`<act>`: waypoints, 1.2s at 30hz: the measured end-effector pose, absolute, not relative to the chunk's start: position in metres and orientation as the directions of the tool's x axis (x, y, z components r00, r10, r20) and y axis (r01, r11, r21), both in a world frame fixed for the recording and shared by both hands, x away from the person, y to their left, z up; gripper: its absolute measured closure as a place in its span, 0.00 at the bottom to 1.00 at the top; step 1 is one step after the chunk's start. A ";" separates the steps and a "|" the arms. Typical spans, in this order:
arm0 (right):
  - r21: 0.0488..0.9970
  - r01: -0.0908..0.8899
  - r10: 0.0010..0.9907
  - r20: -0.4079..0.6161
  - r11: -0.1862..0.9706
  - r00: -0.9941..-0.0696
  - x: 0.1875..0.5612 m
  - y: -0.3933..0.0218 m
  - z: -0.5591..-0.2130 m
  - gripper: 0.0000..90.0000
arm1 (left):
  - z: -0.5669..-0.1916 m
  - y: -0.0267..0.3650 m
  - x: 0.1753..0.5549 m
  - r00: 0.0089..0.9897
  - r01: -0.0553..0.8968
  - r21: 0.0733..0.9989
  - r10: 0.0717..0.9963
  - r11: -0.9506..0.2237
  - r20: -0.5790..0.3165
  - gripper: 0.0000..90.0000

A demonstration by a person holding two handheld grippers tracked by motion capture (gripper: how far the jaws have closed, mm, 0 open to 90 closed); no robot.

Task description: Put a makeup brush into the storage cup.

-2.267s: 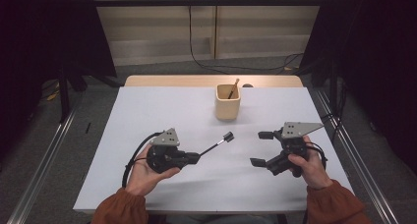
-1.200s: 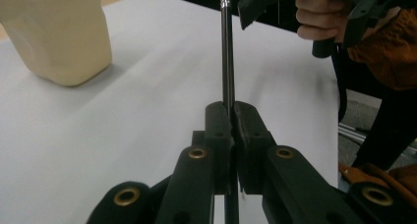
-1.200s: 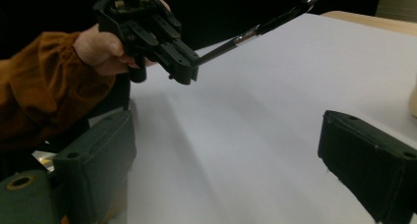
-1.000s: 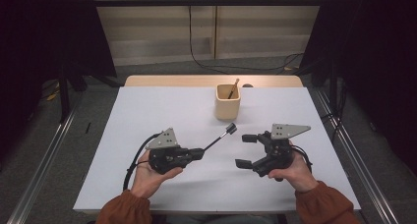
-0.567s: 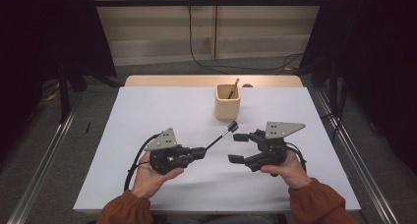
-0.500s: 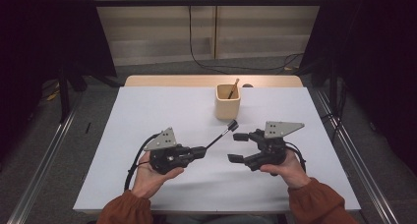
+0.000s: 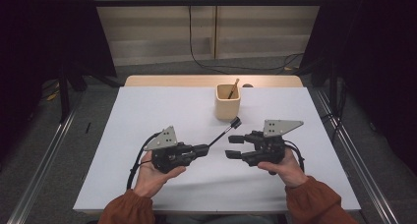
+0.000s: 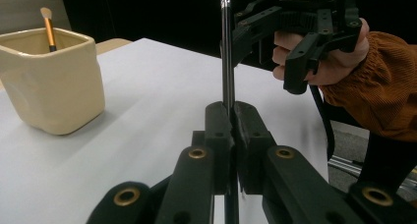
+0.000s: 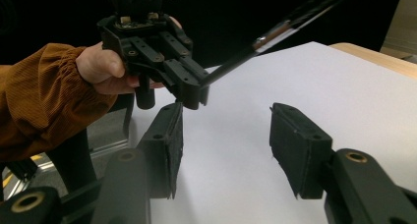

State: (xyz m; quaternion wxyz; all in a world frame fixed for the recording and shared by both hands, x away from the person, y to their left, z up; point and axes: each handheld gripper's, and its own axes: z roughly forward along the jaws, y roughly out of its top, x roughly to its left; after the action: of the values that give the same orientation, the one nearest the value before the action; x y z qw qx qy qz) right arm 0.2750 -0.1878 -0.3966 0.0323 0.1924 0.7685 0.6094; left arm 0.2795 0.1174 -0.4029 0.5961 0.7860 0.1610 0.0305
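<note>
Two tongs over white table (image 7: 147, 116): left (image 7: 204, 148) clamping brush (image 7: 223, 131), right (image 7: 234, 146) agape, closing.

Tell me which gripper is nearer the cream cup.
Right. The right gripper sits just below the cup; the left gripper, clamping a brush, lies farther down-left.

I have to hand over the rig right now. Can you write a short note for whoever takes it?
Left gripper: shut on the brush handle, its head pointing at the cup.
Right gripper: open with nothing between its jaws; they have just been closing, beside the brush.
Cup: upright at the far middle of the table, with another brush standing in it.
Done: brush lifted off the table.
Left: probably take the brush with the right gripper, or put it straight in the cup.
</note>
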 end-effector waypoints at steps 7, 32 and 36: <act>0.959 0.238 0.335 0.176 0.153 -0.926 0.277 -0.185 -0.391 0.57 | -0.404 0.114 0.279 0.949 0.209 0.950 0.283 -0.233 -0.139 0.95; 0.957 0.279 0.332 0.239 0.080 -0.912 0.290 -0.180 -0.387 0.84 | -0.408 0.113 0.280 0.952 0.193 0.954 0.279 -0.228 -0.126 0.95; 0.953 0.296 0.324 0.262 0.059 -0.909 0.292 -0.181 -0.388 0.84 | -0.409 0.112 0.280 0.953 0.189 0.953 0.278 -0.236 -0.121 0.95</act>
State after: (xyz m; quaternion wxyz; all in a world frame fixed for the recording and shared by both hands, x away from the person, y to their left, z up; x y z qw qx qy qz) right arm 0.2925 -0.1815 -0.3881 0.0107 0.2130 0.7275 0.6521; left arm 0.2799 0.1115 -0.4094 0.6000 0.7852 0.1488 0.0369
